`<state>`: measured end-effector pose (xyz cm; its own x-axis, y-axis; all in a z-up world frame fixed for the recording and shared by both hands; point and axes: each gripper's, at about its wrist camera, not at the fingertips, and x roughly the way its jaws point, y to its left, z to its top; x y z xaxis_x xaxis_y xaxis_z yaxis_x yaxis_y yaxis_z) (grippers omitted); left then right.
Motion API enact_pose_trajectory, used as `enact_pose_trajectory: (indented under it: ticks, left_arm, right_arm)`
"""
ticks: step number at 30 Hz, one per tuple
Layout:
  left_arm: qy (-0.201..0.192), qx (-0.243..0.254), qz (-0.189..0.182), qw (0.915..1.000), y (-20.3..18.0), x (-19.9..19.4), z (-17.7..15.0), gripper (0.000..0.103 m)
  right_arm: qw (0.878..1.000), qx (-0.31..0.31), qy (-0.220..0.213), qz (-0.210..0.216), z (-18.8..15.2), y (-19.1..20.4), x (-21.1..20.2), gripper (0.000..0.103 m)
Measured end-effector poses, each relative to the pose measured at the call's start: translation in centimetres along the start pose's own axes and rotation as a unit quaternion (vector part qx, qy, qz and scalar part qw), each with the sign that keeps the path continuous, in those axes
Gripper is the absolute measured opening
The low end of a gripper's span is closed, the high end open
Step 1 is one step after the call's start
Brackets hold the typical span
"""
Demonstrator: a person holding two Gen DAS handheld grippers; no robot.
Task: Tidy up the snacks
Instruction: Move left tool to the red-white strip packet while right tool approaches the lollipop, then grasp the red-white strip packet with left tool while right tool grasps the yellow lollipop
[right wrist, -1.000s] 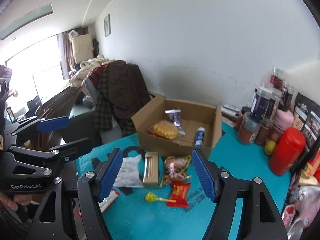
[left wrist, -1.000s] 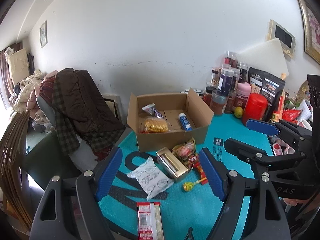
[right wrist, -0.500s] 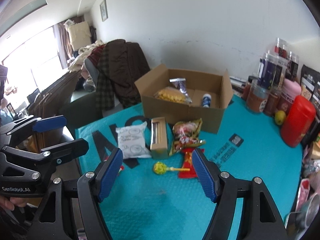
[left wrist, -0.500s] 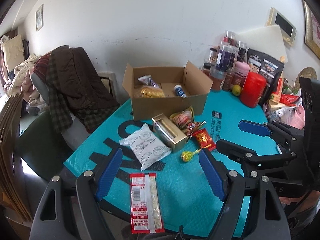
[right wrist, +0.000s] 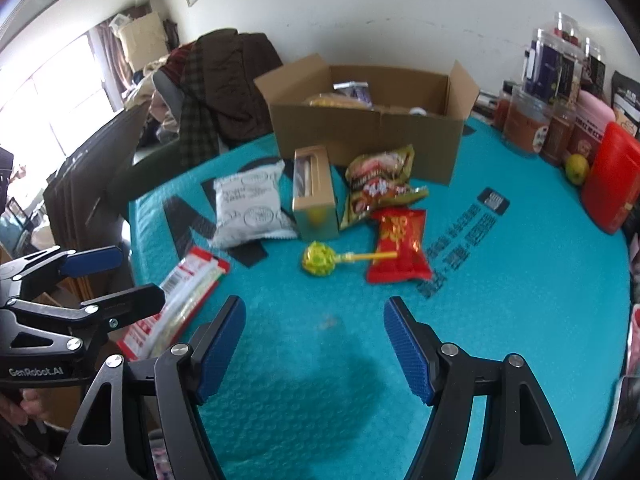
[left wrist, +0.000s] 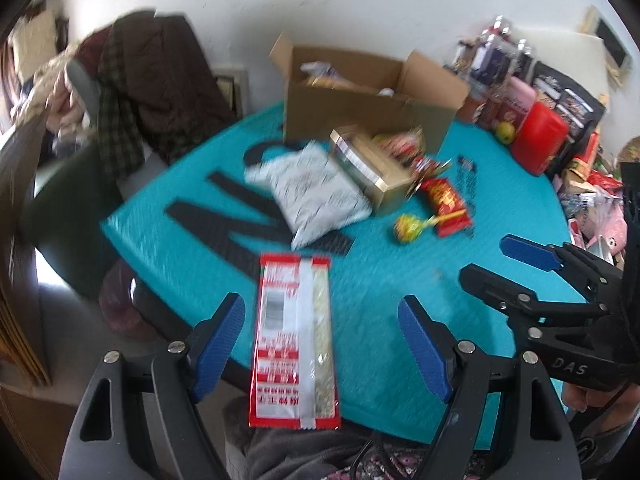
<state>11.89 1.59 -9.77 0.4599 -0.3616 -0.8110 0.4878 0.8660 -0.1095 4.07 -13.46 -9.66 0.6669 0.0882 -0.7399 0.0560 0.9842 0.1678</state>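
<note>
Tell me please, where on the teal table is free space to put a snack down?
Bare teal mat lies between the red packet and the red canister, and just before the right gripper. It is crowded around the gold box, in front of the cardboard box.

Right gripper (right wrist: 314,344) with blue jaws spread wide and empty at the bottom of the frame, above a teal surface (right wrist: 500,320) where a yellow lollipop (right wrist: 320,259), red packet (right wrist: 398,246) and white pouch (right wrist: 250,204) lie at centre before an open cardboard box (right wrist: 368,132).
</note>
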Motion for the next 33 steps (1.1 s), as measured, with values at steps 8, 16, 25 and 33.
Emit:
enact_pose_trajectory:
  ticks: [8, 16, 25, 33]
  left_arm:
    - [0.051, -0.026, 0.018, 0.9982, 1.3, 2.9, -1.8, 0.079]
    - [0.069, -0.016, 0.028, 0.9971, 1.3, 4.6, -1.7, 0.058]
    - [0.064, -0.015, 0.008, 0.9978, 1.5, 5.5, -0.1, 0.049]
    - [0.059, -0.019, 0.008, 0.9980, 1.5, 6.6, 1.0, 0.049]
  right_arm:
    - [0.999, -0.002, 0.035, 0.011, -1.1, -0.1, 2.2, 0.072]
    - [0.999, -0.009, 0.047, 0.005, -0.3, -1.2, 3.1, 0.072]
    - [0.999, -0.008, 0.036, 0.002, 1.8, -2.8, 3.8, 0.072]
    - [0.999, -0.002, 0.042, 0.001, 3.1, -3.3, 5.8, 0.072]
